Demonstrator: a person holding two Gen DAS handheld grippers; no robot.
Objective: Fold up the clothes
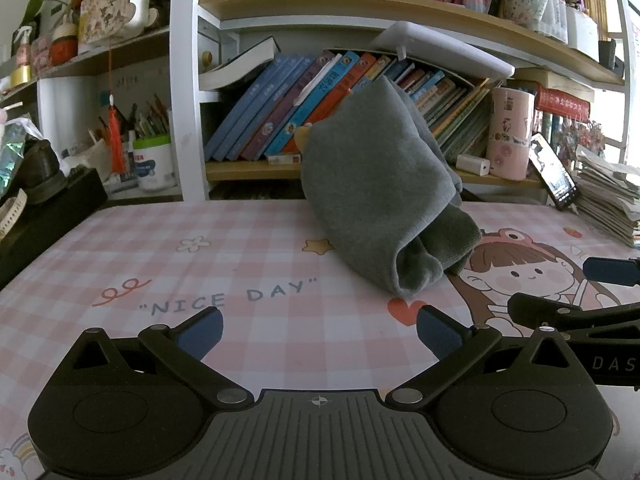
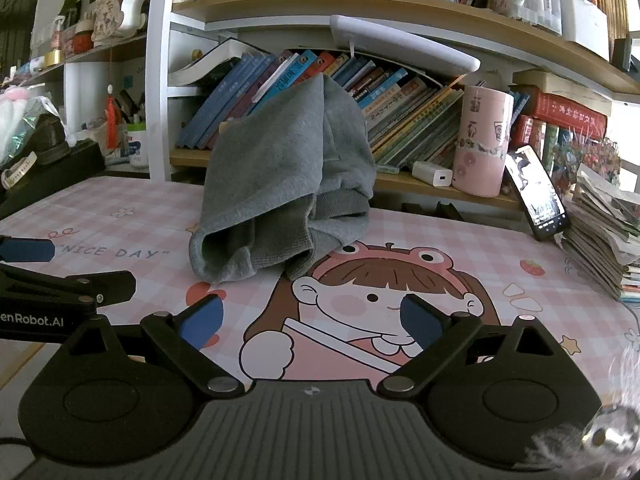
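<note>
So far: folding looks largely unstarted or else finished and stood aside; I cannot tell which from these views.
Garment: a grey sweatshirt (image 1: 380,184) stands bunched in a heap at the back of the counter (image 1: 200,264), leaning against the row of books (image 1: 280,108) on the low shelf, its ribbed cuffs or hem spilling forward onto the pink checked mat.
Shape: rumpled, with loose tubes of cloth open toward the cameras; no flat, squared fold shows.
Left gripper (image 1: 320,334): fingers wide apart, nothing between them, low over the mat and well short of the cloth.
Right gripper (image 2: 312,322): fingers likewise spread and empty, over the cartoon girl print, near the garment's front edge but not touching.
Left to do, as I judge: pull the sweatshirt down onto the open mat, spread it flat, then fold sleeves and body.
Risk: the phone (image 2: 538,194) propped at the right could be knocked.
</note>
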